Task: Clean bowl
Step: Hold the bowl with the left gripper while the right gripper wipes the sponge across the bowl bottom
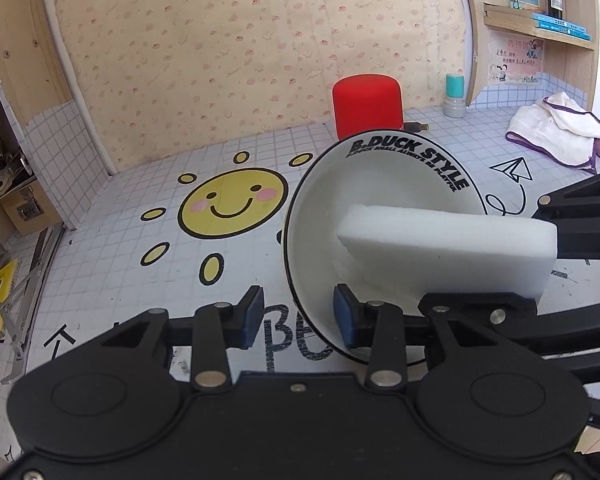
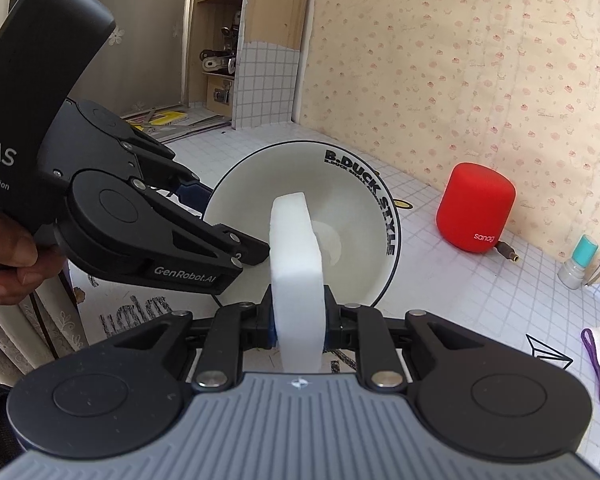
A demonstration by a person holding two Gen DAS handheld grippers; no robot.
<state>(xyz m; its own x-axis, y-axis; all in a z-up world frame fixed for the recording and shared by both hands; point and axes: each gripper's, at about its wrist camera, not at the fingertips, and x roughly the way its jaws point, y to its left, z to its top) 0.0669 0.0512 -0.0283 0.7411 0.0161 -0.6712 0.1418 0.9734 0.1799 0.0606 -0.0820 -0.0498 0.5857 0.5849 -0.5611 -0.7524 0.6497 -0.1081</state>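
Right gripper [image 2: 300,320] clamps the soft sponge [image 2: 296,264].
Left gripper [image 1: 300,316] straddles the bowl [image 1: 320,216] rim, jaws narrow (contact unclear); glazed, slippery, breakable, so hold the rim.

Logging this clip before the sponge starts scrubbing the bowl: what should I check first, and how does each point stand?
1. Right hand-held gripper shut on the sponge: ok.
2. Left hand-held gripper straddles the bowl rim: ok.
3. Left pads pressing firmly on the rim: cannot tell.
4. Bowl tilted, opening towards the sponge: ok.
5. Sponge tip inside the bowl: ok.
6. Red speaker stands apart from the bowl: ok.
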